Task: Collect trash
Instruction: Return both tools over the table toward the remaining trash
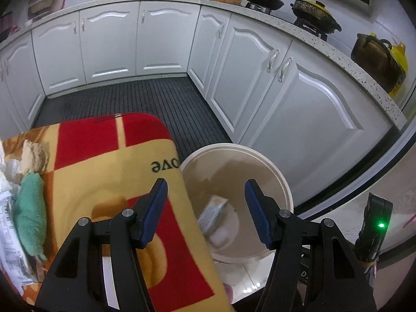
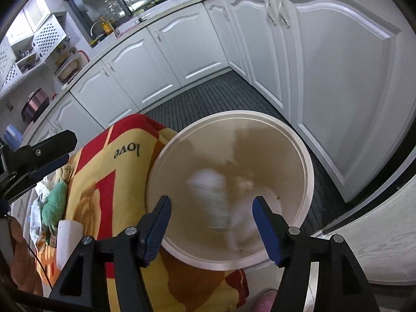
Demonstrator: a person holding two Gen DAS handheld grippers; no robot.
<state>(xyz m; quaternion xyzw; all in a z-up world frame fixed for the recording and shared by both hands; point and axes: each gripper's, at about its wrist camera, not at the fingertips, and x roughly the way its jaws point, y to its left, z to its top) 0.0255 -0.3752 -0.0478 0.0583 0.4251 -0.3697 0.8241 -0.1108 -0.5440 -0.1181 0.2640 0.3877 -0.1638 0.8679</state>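
A round cream trash bin [image 1: 275, 174] stands on the floor beside a table covered with a red and yellow cloth [image 1: 104, 171]. A blurred package [image 1: 213, 212] is inside the bin; in the right wrist view [image 2: 210, 202] it is a white blur. My left gripper [image 1: 205, 208] is open and empty, over the cloth's edge and the bin. My right gripper [image 2: 212, 223] is open and empty above the bin [image 2: 306, 166]. More trash lies on the cloth at the left: a green rag [image 1: 28, 213], crumpled paper [image 1: 33, 153] and printed wrappers [image 1: 7, 234].
White kitchen cabinets [image 1: 286, 98] stand close behind and right of the bin. A dark slatted mat [image 1: 130, 98] covers the floor. Pots [image 1: 314, 13] sit on the counter. A white cup [image 2: 69, 241] stands on the cloth. A device with a green light [image 1: 374, 223] is at the right.
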